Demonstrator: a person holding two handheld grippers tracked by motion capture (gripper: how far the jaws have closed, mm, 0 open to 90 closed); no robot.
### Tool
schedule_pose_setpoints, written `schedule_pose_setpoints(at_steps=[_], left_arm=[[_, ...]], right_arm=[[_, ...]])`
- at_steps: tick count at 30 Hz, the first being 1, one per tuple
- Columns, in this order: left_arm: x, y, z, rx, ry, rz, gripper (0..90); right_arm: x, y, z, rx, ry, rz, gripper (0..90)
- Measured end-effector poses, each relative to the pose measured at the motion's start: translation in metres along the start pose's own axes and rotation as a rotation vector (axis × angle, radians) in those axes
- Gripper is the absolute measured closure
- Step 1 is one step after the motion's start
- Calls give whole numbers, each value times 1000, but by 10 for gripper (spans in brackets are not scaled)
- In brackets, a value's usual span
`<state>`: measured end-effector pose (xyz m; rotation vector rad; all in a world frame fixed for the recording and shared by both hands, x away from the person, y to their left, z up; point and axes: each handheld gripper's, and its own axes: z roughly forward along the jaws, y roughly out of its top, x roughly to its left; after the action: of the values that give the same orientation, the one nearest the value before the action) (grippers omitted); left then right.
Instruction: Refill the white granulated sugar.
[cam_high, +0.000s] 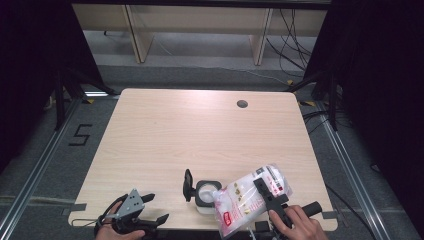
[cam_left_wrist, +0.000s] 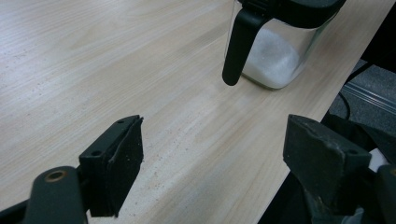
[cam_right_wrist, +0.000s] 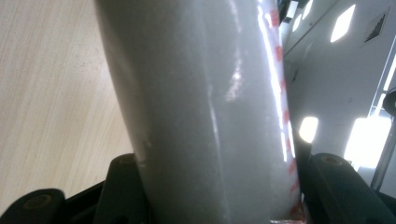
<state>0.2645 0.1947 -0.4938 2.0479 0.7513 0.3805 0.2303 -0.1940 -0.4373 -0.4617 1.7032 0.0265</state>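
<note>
Sugar bag (cam_high: 250, 197), a clear plastic pouch with red print, is clamped between the jaws of the right gripper (cam_high: 270, 196) and tilted down to the left, its mouth over the open glass jar (cam_high: 206, 196) at the near edge of the table (cam_high: 200, 130). White granules already lie in the jar. Left gripper (cam_high: 150, 209) rests near-left, jaws apart, holding nothing. Good practice: keep the mouth centred over the opening, raise the tilt gradually, and steady the jar if it shifts.

High view: above your near edge, looking forward and down on the tabletop (cam_high: 200, 130).
Left gripper view: low, close, sharing the jar (cam_left_wrist: 275, 56).
Right gripper view: pressed against the bag (cam_right_wrist: 205, 107).
</note>
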Motion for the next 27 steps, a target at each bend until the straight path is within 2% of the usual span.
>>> schedule_pose_setpoints(at_steps=[1,2,3,4,5,6,7,9,11,12,13,14,15,16,17,18,19,20,21,22,23,24,25,27], left_arm=[[-1,0,1,-18,-9,-12,198],[-4,0,0,-15,-3,-42,198],[-4,1,0,-20,-6,-32,200],[-3,1,-1,-10,-6,-1,199],[-5,1,0,-7,-8,-31,200],[-6,0,1,-13,-4,-32,200],[-4,0,0,9,1,-20,200],[-6,0,1,-23,-1,-36,200],[-2,1,0,-15,2,11,200],[-1,1,-1,-1,4,21,200],[-4,1,1,-19,-2,-13,200],[-1,2,-1,5,7,30,200],[-4,0,-1,4,9,-19,200],[-4,0,0,1,5,-21,201],[-2,1,-1,4,8,13,200],[-1,2,-1,6,11,27,201],[-4,1,1,-30,5,-10,201],[-5,1,-1,-6,7,-23,201],[-4,1,-1,-9,3,-13,201],[-5,0,1,-17,8,-28,201],[-6,0,1,-15,7,-25,201],[-5,1,0,-3,11,-5,201],[-5,2,0,-9,5,7,201],[-5,2,0,-6,-1,9,201]], right_arm=[[0,0,0,-3,-1,2,513],[1,0,0,-4,2,1,513],[2,1,1,-3,2,2,513],[3,1,1,-1,3,-2,515],[3,1,1,-5,6,-1,515],[4,0,1,-1,6,8,515],[4,1,1,0,5,20,515],[3,1,0,-1,0,11,515],[2,1,0,1,0,-3,514],[2,1,0,0,0,-2,514],[0,1,0,-13,-7,-27,515],[0,2,0,-11,-7,-27,515],[1,2,0,-4,-2,-19,515],[1,3,0,-6,-8,-14,515],[1,3,-1,-3,-6,-16,515],[1,3,-2,3,-7,-23,515],[-1,4,-1,-4,-17,-45,515],[-2,4,-1,-7,-16,-44,515],[-2,5,-2,-7,-17,-42,515],[-3,5,-2,-6,-20,-44,515],[-3,4,-3,0,-20,-43,515],[-4,4,-4,1,-21,-46,515],[-4,3,-5,11,-20,-31,515],[-5,3,-6,22,-25,-25,515]])
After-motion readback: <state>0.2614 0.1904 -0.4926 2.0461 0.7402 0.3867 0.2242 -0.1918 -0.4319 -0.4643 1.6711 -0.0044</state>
